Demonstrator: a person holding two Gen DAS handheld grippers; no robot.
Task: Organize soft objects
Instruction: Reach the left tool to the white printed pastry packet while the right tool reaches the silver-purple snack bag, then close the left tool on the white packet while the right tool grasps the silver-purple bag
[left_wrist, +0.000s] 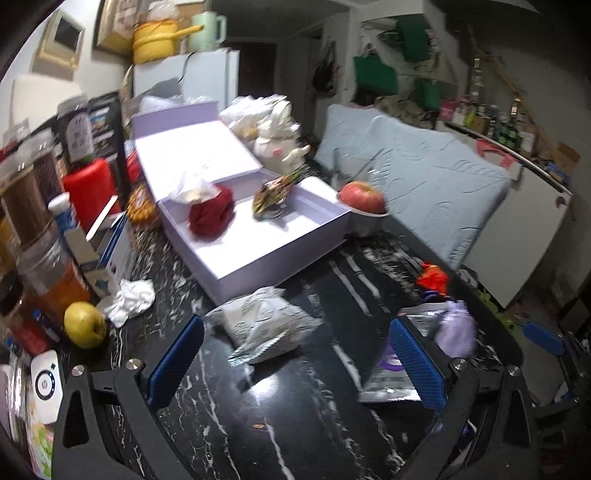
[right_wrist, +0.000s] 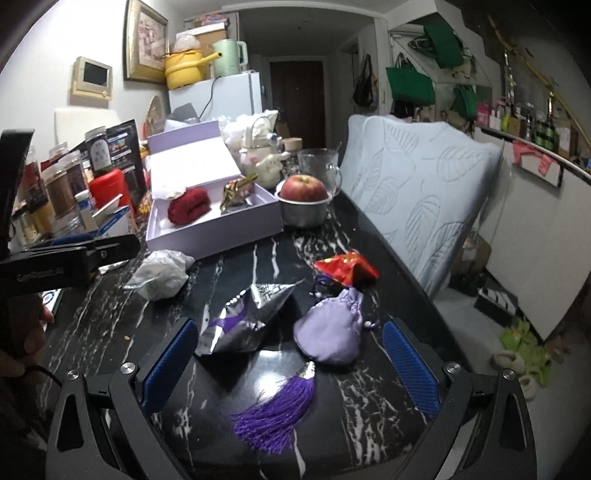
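Observation:
My left gripper (left_wrist: 295, 365) hangs open over the black marble table, a white patterned pouch (left_wrist: 262, 328) lying just ahead between its fingers. My right gripper (right_wrist: 291, 369) is open too, with a lilac drawstring pouch (right_wrist: 332, 332), a silver foil packet (right_wrist: 243, 317) and a purple tassel (right_wrist: 277, 410) between its fingers. A red pouch (right_wrist: 347, 271) lies further ahead. The open lilac box (left_wrist: 258, 236) holds a dark red knitted piece (left_wrist: 212, 214) and a gold-green pouch (left_wrist: 273, 195). In the right wrist view the white pouch (right_wrist: 162, 275) is left of the packet.
A red apple in a metal bowl (right_wrist: 304, 206) and a glass mug (right_wrist: 319, 166) stand right of the box. Jars and cartons (left_wrist: 40, 221), a yellow apple (left_wrist: 85, 325) and crumpled tissue (left_wrist: 129, 301) crowd the left side. A pale blue cushion (right_wrist: 417, 192) lines the table's right edge.

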